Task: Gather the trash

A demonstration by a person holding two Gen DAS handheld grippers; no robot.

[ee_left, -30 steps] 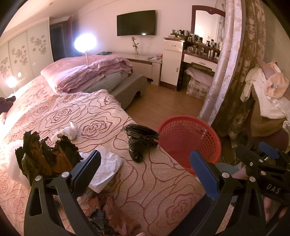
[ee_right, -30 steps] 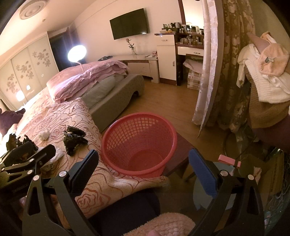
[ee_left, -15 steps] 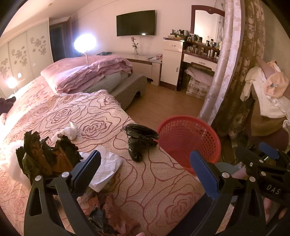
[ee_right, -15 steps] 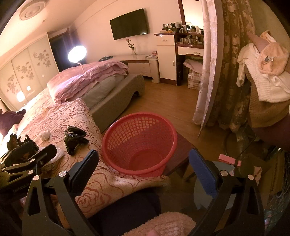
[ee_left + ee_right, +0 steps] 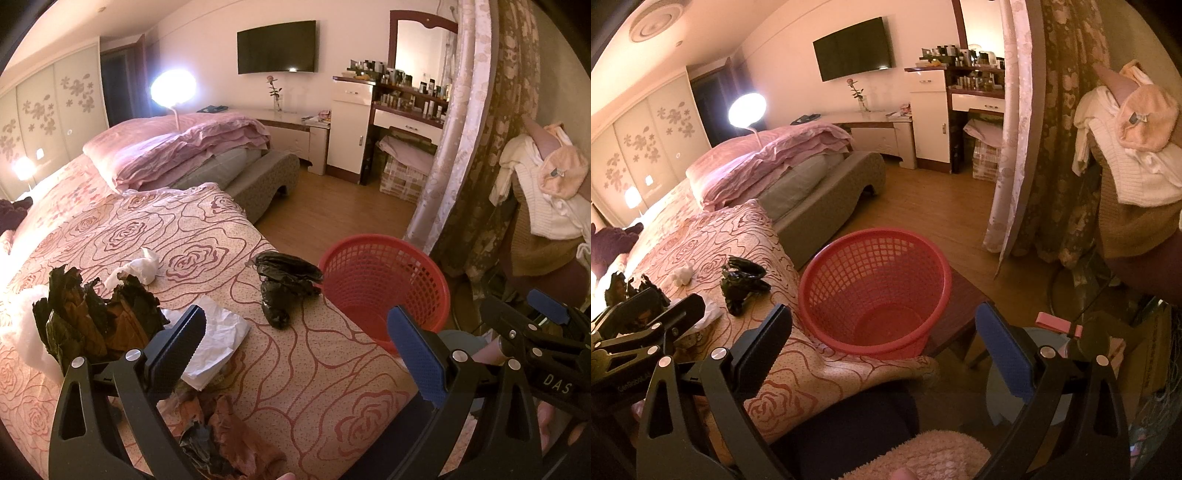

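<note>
Left wrist view: our left tool point(image 5: 295, 343) hangs wide and empty over the crumpled black plastic bag point(image 5: 282, 282) at frame centre. Our right tool point(image 5: 882, 339), equally wide, frames the empty red mesh plastic basket point(image 5: 820, 291), set against the rose-patterned bed point(image 5: 314, 369) for short drops.

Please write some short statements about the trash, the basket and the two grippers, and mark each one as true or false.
1. The red basket has trash inside. False: it looks empty.
2. The black plastic bag lies on the bed, near the basket. True.
3. The left gripper is shut on the white paper. False: its jaws are open and hold nothing.
4. The right gripper is open. True.
5. The dark leaves lie on the floor. False: they are on the bed.
</note>
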